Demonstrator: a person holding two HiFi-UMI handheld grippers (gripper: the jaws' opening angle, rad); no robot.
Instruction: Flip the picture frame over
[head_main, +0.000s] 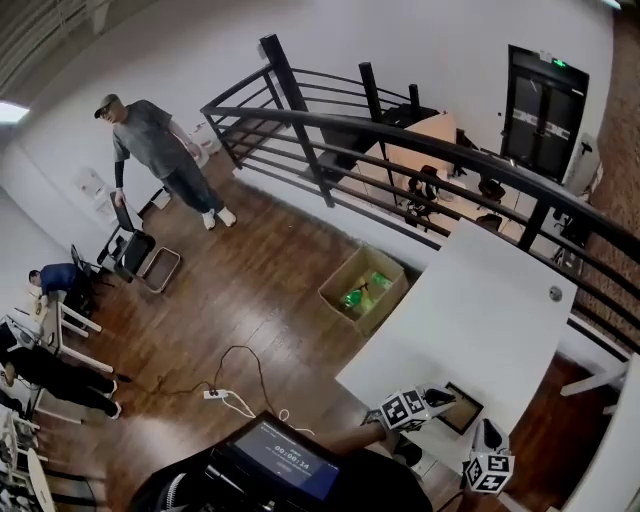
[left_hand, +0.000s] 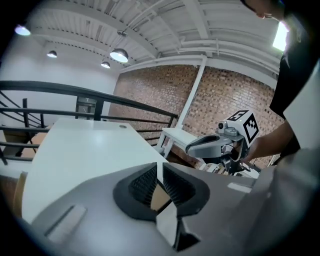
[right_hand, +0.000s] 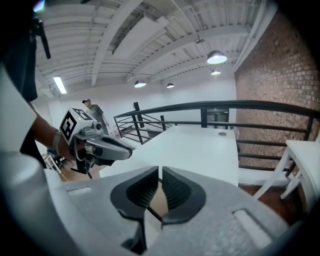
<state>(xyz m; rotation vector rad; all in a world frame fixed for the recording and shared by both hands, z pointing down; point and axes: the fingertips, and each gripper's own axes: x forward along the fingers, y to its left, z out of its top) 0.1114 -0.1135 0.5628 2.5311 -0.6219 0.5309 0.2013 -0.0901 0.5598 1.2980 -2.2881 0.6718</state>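
Over the near edge of the long white desk (head_main: 480, 300), the dark-rimmed picture frame (head_main: 463, 409) lies between the two grippers, its brown panel facing up; whether it rests on the desk or hangs just above it cannot be told. The left gripper (head_main: 441, 398) takes it from the left side, the right gripper (head_main: 488, 433) from the near right. Each gripper view shows ribbed fingers (left_hand: 142, 186) clamped on a thin edge of the frame.

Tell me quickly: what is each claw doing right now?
Left claw: closed on the picture frame.
Right claw: closed on the picture frame.
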